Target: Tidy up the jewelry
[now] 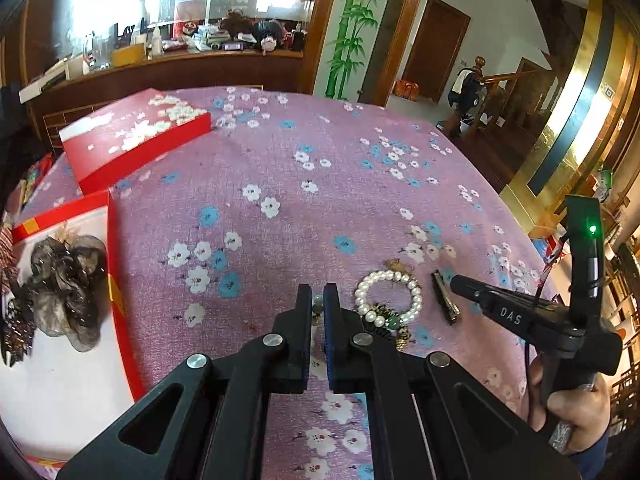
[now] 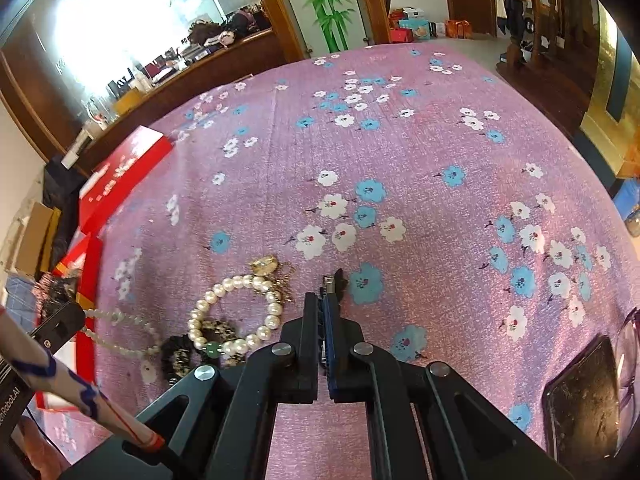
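Black left tongs pinch a string of pale green beads between their blue pads, just above the flowered purple cloth covering the desk. Right tongs are pressed on a dark hair clip, whose tip sticks out past the fingers. Between the two, near the desk's front edge, lies a pearl bracelet with one green bead, resting on a dark spotted hair tie; a gold pendant lies just behind it. At the left edge stands an open red box with a white floor, holding a grey hair scrunchie. Its red lid lies farther back.
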Demonstrator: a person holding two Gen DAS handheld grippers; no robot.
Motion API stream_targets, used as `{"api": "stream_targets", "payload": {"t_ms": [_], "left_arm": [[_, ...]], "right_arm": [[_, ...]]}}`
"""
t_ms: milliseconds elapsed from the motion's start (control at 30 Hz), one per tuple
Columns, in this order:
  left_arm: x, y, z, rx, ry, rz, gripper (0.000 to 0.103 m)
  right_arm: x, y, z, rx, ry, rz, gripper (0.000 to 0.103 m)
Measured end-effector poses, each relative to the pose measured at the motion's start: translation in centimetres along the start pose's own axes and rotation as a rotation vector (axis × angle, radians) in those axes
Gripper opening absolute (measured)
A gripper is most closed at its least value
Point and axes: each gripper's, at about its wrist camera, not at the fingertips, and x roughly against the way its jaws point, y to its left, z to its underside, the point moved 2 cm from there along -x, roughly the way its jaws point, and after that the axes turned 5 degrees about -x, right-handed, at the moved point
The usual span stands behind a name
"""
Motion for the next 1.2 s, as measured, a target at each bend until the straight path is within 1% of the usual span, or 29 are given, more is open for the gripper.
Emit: {"api": "stream_targets", "payload": {"t_ms": [67, 200, 267, 333, 367, 500, 533, 567, 600, 633, 667, 700, 733, 867, 933, 1000, 1100, 1200], "left_arm": [[-0.7, 0.3, 0.1, 0.002, 0.009, 0.009, 0.005], [-1.2, 0.5, 0.6, -0.005, 0.01, 0.007, 0.005], [-1.2, 0.6, 0.7, -0.005, 0.009, 0.014, 0.005], [-1.3, 0.6, 0.9, -0.005, 0.014, 0.022, 0.005], [-1.3, 0.6, 1.0, -0.005, 0.015, 0.022, 0.005], [-1.4, 0.6, 1.1, -0.005, 0.022, 0.028, 0.005], [-1.5, 0.6, 1.1, -0.006, 0.023, 0.027, 0.005], [-1.6, 0.6, 1.2, -0.006, 0.025, 0.027, 0.005], [-1.6, 0.6, 1.2, -0.006, 0.027, 0.027, 0.005], [-1.7, 0.6, 1.3, -0.007, 0.028, 0.026, 0.005], [-1.7, 0.7, 1.3, -0.008, 0.028, 0.024, 0.005], [-1.6, 0.7, 1.3, -0.008, 0.026, 0.024, 0.005], [-1.6, 0.7, 1.3, -0.007, 0.021, 0.024, 0.005], [-0.7, 0.8, 1.1, -0.005, -0.014, 0.038, 0.005], [-0.3, 0.8, 1.0, -0.008, -0.029, 0.037, 0.005], [-0.2, 1.0, 1.0, -0.003, -0.036, 0.031, 0.005], [-0.1, 1.1, 1.0, -0.002, -0.039, 0.033, 0.005], [-0.1, 1.0, 1.0, -0.003, -0.047, 0.023, 0.005]], "right_arm": [[-0.4, 0.1, 0.0, 0.012, 0.003, 0.032, 0.006], [-1.4, 0.1, 0.1, 0.027, 0.017, 0.033, 0.006], [-1.6, 0.2, 0.0, 0.026, 0.015, 0.029, 0.011], [-1.9, 0.3, 0.0, 0.033, 0.015, 0.042, 0.024], [-2.1, 0.4, 0.1, 0.039, 0.02, 0.044, 0.024], [-2.2, 1.2, 0.4, 0.09, -0.006, 0.086, 0.024], [-2.3, 1.5, 0.5, 0.118, -0.01, 0.109, 0.017], [-2.3, 1.8, 0.7, 0.149, -0.013, 0.147, 0.014], [-2.3, 2.0, 0.8, 0.168, -0.014, 0.169, 0.014], [-2.3, 1.9, 0.9, 0.163, -0.012, 0.166, 0.013], [-2.0, 1.6, 0.8, 0.141, -0.011, 0.141, 0.011], [-1.7, 1.3, 0.7, 0.117, -0.012, 0.107, 0.002], [-1.2, 1.0, 0.6, 0.093, -0.017, 0.079, 0.001], [1.0, 0.9, 0.1, 0.058, -0.078, 0.032, 0.002], [1.5, 1.1, 0.1, 0.062, -0.091, 0.028, 0.002], [1.4, 1.2, 0.1, 0.058, -0.086, 0.005, 0.002], [1.8, 2.1, 0.3, 0.068, -0.098, -0.07, 0.002], [2.6, 3.0, 0.5, 0.082, -0.12, -0.117, 0.002]]}}
